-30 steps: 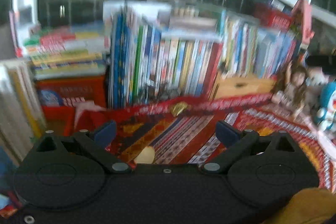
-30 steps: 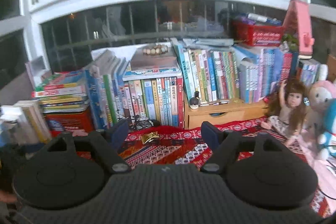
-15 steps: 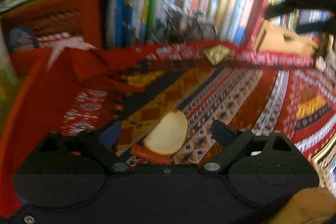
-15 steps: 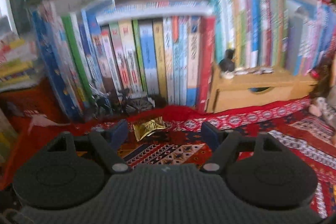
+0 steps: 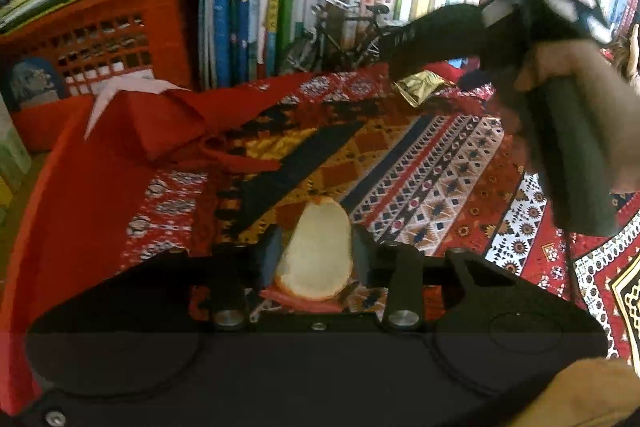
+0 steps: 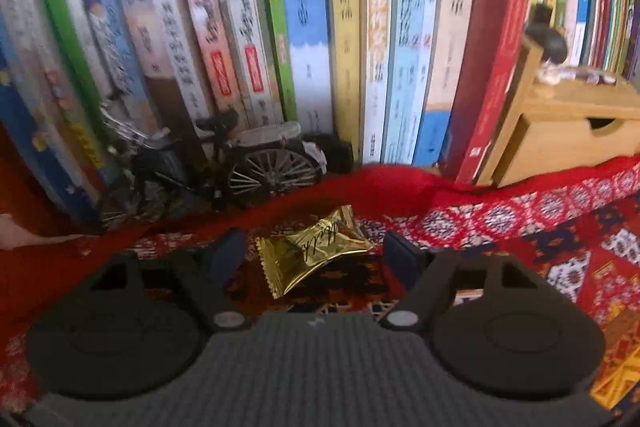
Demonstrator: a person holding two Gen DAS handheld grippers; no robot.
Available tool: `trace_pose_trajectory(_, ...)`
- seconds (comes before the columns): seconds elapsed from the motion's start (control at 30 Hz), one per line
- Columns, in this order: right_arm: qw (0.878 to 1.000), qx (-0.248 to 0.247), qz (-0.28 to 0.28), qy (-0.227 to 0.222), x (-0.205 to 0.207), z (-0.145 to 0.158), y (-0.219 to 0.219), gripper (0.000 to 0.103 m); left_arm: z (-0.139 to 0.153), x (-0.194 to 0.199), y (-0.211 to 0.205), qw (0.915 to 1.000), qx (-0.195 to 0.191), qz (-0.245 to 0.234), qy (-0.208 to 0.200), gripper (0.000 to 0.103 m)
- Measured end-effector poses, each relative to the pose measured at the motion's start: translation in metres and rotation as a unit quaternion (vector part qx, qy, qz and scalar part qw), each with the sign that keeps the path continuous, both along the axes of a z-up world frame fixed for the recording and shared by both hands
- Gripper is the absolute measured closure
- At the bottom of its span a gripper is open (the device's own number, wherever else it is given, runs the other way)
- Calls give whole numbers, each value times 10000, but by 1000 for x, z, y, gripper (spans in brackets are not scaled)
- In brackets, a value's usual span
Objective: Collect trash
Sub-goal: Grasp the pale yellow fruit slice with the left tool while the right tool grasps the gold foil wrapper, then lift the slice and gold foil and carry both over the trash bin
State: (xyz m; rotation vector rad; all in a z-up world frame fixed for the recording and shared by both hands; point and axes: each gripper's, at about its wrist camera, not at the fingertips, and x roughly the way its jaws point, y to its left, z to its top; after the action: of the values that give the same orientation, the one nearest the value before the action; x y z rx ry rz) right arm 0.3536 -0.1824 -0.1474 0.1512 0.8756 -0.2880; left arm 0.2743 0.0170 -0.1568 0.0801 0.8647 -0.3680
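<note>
A pale apple slice point(image 5: 316, 251) with red skin lies on the patterned cloth point(image 5: 420, 179). My left gripper point(image 5: 317, 254) straddles it, and its jaws are closing with the blue pads against both sides of the slice. Further back, a crumpled gold candy wrapper point(image 6: 312, 251) rests near the cloth's red hem. My right gripper point(image 6: 313, 246) hangs low over it, open, one finger on each side and clear of the foil. The left wrist view also catches the wrapper point(image 5: 418, 87) and the right gripper point(image 5: 434, 75), gripped by a hand point(image 5: 560, 67).
A row of upright books point(image 6: 304, 27) backs the cloth. A model bicycle point(image 6: 224, 167) stands just behind the wrapper, and a wooden drawer box point(image 6: 568, 135) sits at the right. A red plastic basket point(image 5: 96, 39) under stacked books is at the left.
The left gripper dropped onto the apple slice and its jaws narrowed around it. The right gripper swung down towards the books until the gold wrapper lay between its open fingers.
</note>
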Motion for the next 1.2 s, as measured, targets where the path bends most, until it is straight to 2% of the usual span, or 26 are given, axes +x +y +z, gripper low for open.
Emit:
trace_pose_trajectory(0.07,10000,-22,-42,61,5,-8,0,19,0,1,3,10000,-24,29,25,68)
trace_pose_trajectory(0.2,9999,45,-120,67,7,-16,-1,33,3,5,14,9998,-62,181,62,68)
trace_pose_trajectory(0.4,10000,76,52,18,-3,-11,4,39,5,12,17,9995,-87,304,95,68)
trace_pose_trajectory(0.5,9998,140,130,-18,-11,-3,7,40,8,10,15,9994,24,323,137,68)
trace_pose_trajectory(0.57,9997,168,158,3,-15,4,8,55,11,7,14,9993,22,343,160,69)
trace_pose_trajectory(0.6,9997,194,143,34,-18,8,8,57,12,6,14,9992,-10,354,181,69)
trace_pose_trajectory(0.83,9992,197,332,35,-51,38,15,62,33,-6,10,9990,-155,368,182,69)
trace_pose_trajectory(1.2,9984,136,511,-192,-112,94,19,63,79,-38,0,9993,-221,287,7,69)
